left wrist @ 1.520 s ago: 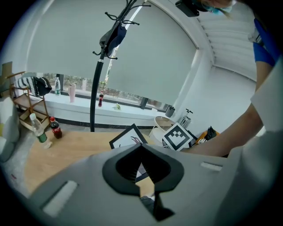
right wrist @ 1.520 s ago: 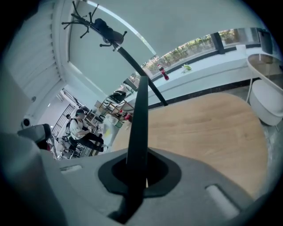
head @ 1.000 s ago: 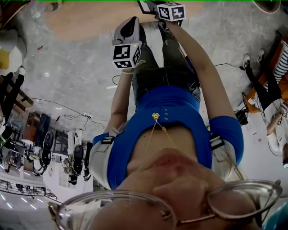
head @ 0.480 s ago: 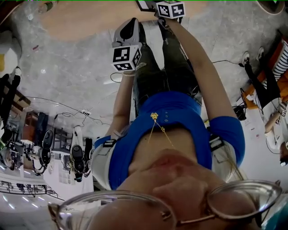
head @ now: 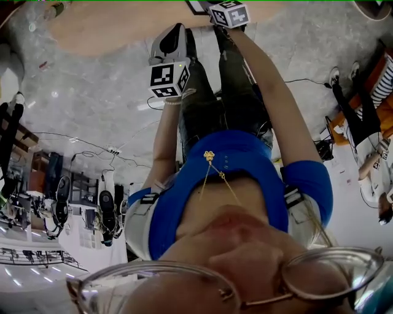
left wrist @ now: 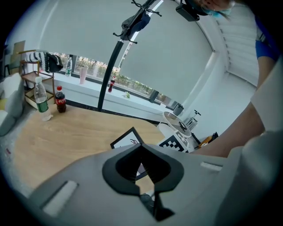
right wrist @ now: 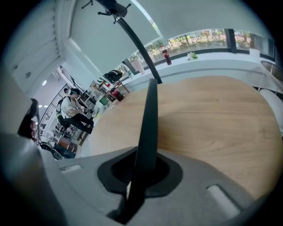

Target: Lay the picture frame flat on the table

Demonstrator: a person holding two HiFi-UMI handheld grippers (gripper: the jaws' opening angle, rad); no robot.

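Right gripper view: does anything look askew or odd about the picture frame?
Yes. The picture frame sits edge-on and tilted between the jaws of the right gripper, which are opening, instead of lying flat on the table. No damage or spill shows.

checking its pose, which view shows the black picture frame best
The left gripper view: the black rectangular picture frame shows its front, border and white picture, though its lower part is hidden. The right gripper view gives only its thin edge, end on. The head view catches just a corner at the picture's top edge.
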